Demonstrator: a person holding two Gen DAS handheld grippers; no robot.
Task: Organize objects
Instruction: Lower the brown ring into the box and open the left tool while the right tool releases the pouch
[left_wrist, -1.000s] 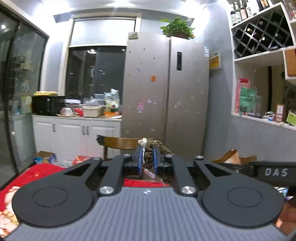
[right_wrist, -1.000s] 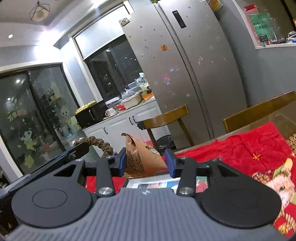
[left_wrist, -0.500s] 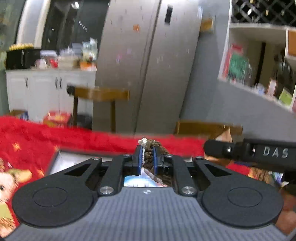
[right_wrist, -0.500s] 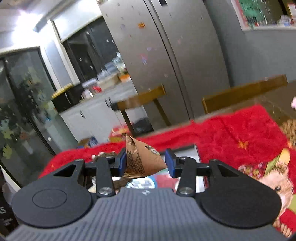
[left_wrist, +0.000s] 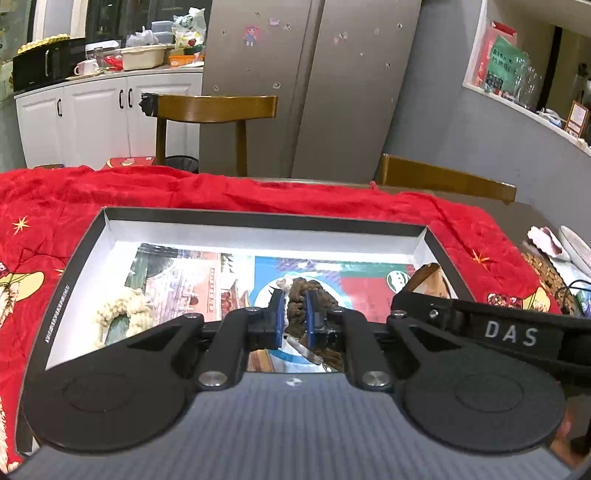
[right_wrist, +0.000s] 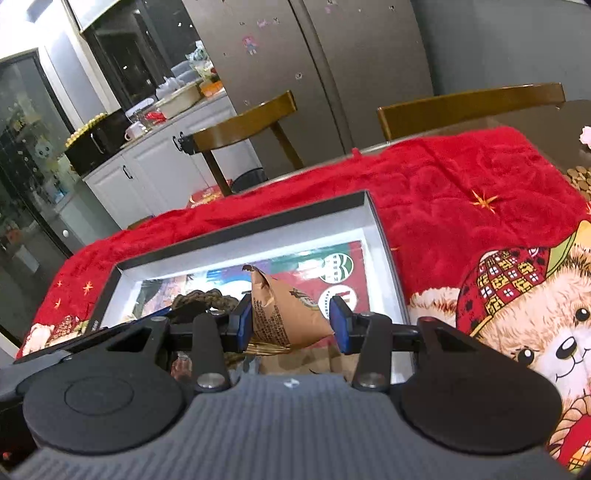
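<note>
- Left gripper (left_wrist: 294, 312): the blue pads (left_wrist: 277, 317) are drawn in almost together and pinch a brown braided rope (left_wrist: 295, 306) between them. The rope bulges above and below the pads; a pale frayed end shows at its top.
- Right gripper (right_wrist: 291, 325): the fingers stand partly apart and clamp a tan paper packet (right_wrist: 286, 314), pyramid-shaped with printed text. The left pad presses on the packet's side; its pointed corner reaches the right pad.
- Both grippers point downward over a shallow box (left_wrist: 79, 247) with a dark rim and white inner walls. Whether either held item touches the box floor cannot be told.
- Box floor: covered by a colourful printed sheet (left_wrist: 236, 280). A cream braided rope (left_wrist: 122, 314) lies on it at the left side of the left wrist view, apart from the left gripper.
- In the left wrist view, the right gripper's black arm crosses at the right, with the packet's tip just beyond it.
- The box rests on a red blanket (right_wrist: 461, 206) with a bear print.
- Two wooden chairs (left_wrist: 214, 110) stand beyond the table edge.
</note>
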